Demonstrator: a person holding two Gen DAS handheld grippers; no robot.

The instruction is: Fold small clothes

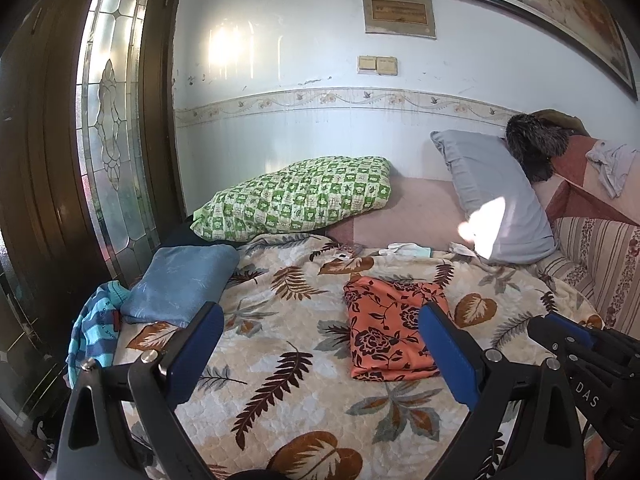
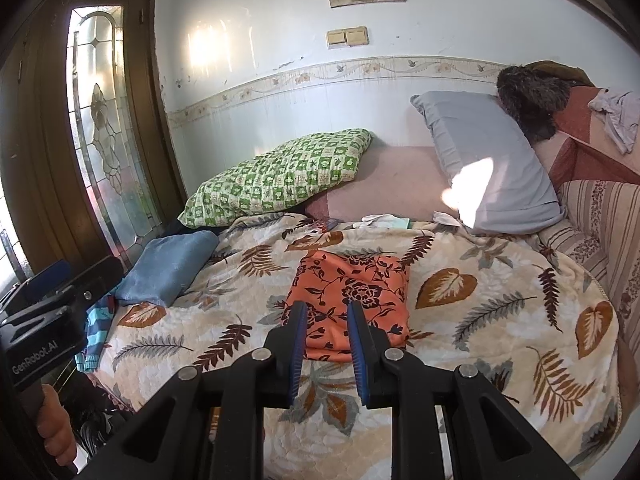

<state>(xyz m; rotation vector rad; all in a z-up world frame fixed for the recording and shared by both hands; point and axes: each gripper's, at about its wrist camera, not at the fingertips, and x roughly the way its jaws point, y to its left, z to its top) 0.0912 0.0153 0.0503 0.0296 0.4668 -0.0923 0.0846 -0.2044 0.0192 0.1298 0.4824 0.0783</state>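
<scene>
Left wrist view shows the left tool point(image 1: 320, 344) with its blue-padded jaws spread wide and nothing between them, hovering over a bed covered by a cream blanket printed with brown and grey leaves point(image 1: 280, 320). A folded orange cloth with a dark floral print point(image 1: 384, 328) lies flat on that blanket, near the middle of the bed. A folded blue cloth point(image 1: 180, 284) sits well apart from it at the bed's left edge, with a crumpled turquoise striped garment point(image 1: 96, 328) just beside it. From the right wrist view, the right tool point(image 2: 326, 320) has its jaws drawn close with a narrow gap, empty, above the near edge of the orange cloth point(image 2: 352, 292). A green checked pillow point(image 2: 280, 176) and a grey pillow point(image 2: 488, 160) lie at the head.
</scene>
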